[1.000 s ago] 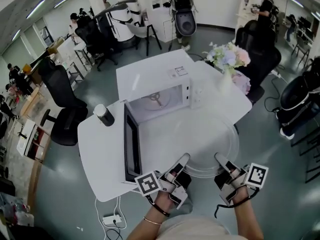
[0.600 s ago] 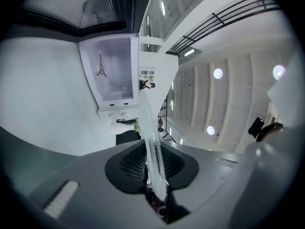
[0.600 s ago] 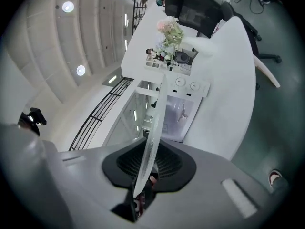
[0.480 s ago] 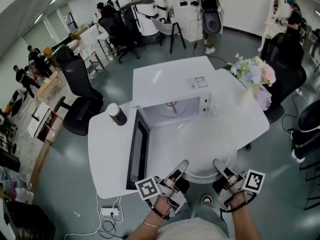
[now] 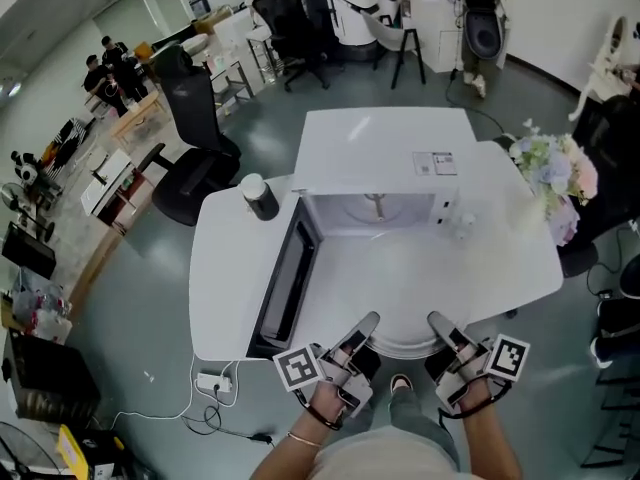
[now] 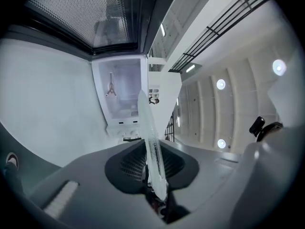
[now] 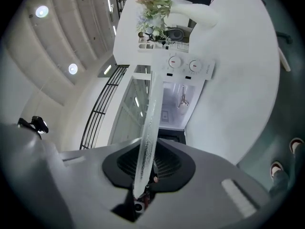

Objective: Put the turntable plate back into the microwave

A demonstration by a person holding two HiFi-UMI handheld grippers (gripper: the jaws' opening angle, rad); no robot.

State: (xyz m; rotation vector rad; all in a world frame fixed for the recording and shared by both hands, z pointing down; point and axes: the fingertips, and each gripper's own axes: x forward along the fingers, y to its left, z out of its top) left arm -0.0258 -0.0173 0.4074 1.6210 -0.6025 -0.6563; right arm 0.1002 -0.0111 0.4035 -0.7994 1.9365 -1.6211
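Clear, glossy glass turntable plate [image 5: 412, 344] (rim faintly textured); smooth white microwave [image 5: 385, 153] casing; matt white table [image 5: 225, 278].

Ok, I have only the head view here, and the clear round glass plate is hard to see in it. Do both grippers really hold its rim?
Observer: Yes for the left. In the left gripper view, the left gripper has its jaws closed on the rim of the clear round glass turntable plate.
Operator: And the right one?
Observer: The same. The right gripper pinches the rim, which shows edge-on in its own view.
Operator: Is the white microwave free inside?
Observer: The right gripper view looks straight into the open cavity. I see only the three-armed roller ring there.
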